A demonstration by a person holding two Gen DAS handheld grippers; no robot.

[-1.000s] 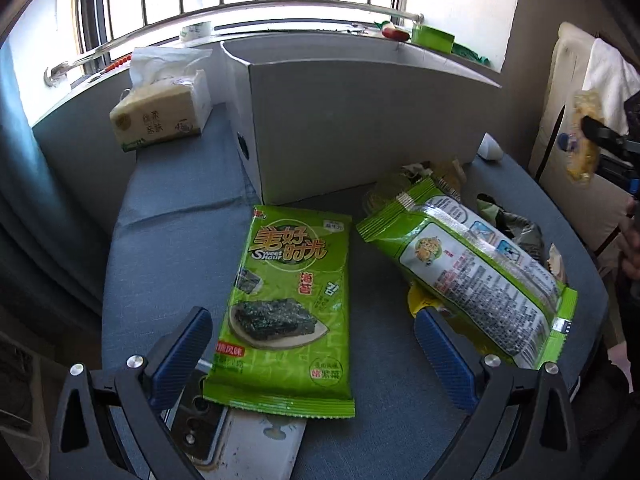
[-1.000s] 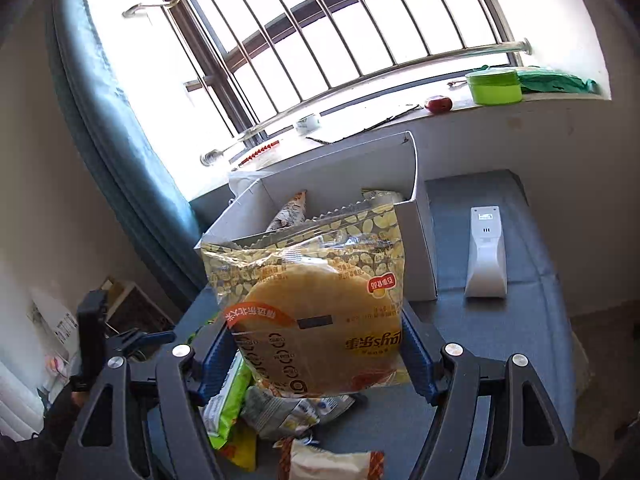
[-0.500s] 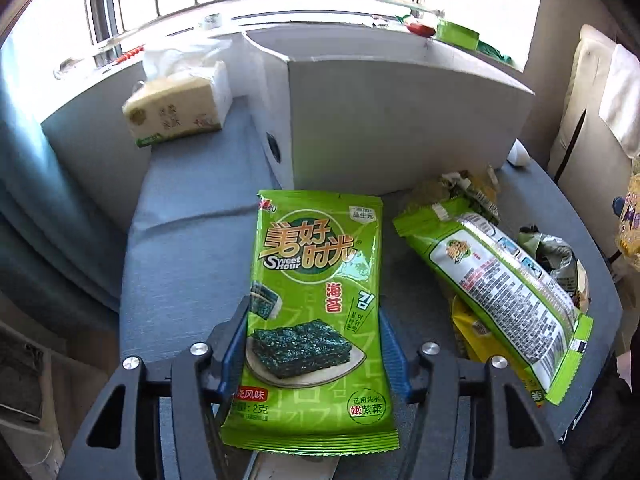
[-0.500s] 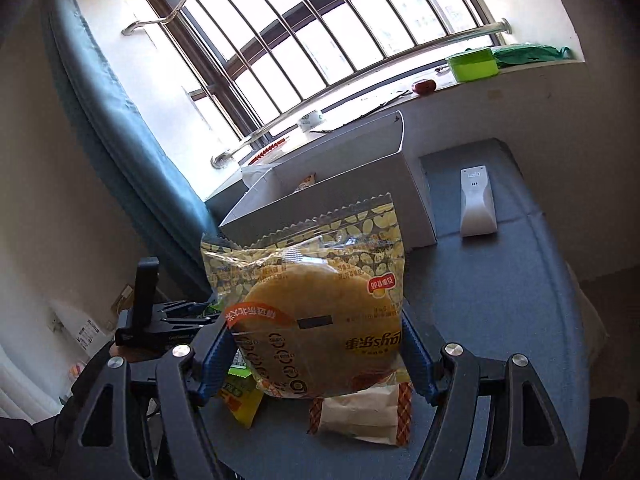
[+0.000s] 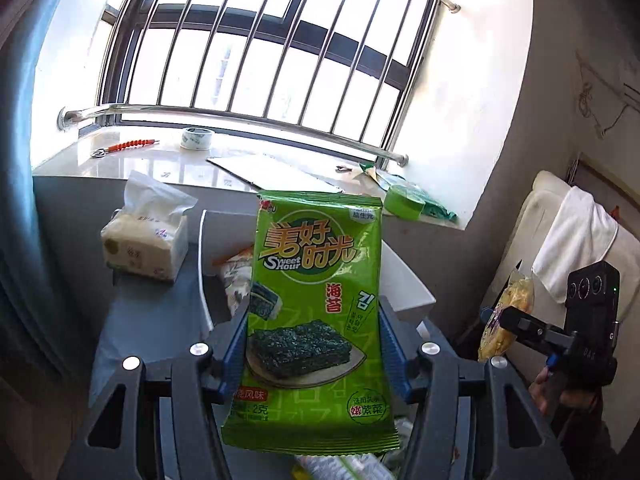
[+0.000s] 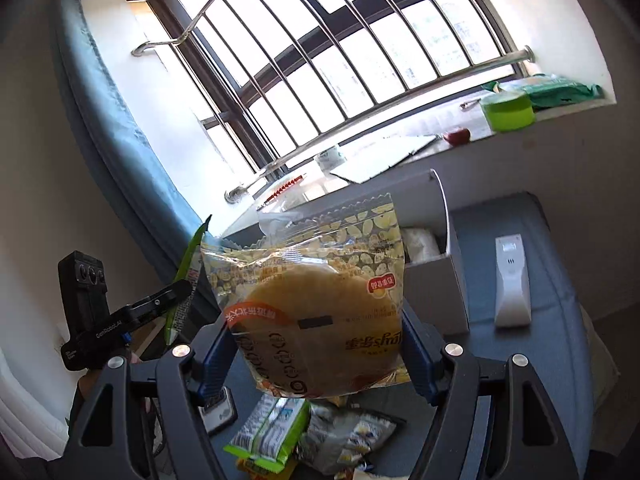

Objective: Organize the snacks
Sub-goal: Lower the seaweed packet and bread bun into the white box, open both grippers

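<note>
My left gripper (image 5: 314, 332) is shut on a green seaweed snack packet (image 5: 316, 280) and holds it upright in the air, in front of the open white box (image 5: 404, 280). My right gripper (image 6: 316, 348) is shut on a clear packet with a round yellow cake (image 6: 320, 304), also held up, with the white box (image 6: 452, 280) behind it. In the left wrist view the cake packet (image 5: 506, 312) shows edge-on at the far right. A snack bag (image 5: 236, 276) lies inside the box.
Several loose snack bags (image 6: 320, 436) and a phone (image 6: 218, 412) lie on the blue-grey table below. A tissue pack (image 5: 144, 248) stands left of the box, a white device (image 6: 512, 284) to its right. A towel-draped chair (image 5: 576, 240) stands at the right.
My left gripper closed on the seaweed packet lying on the table and lifted it well up. My right gripper rose a little with the cake packet still in it.
</note>
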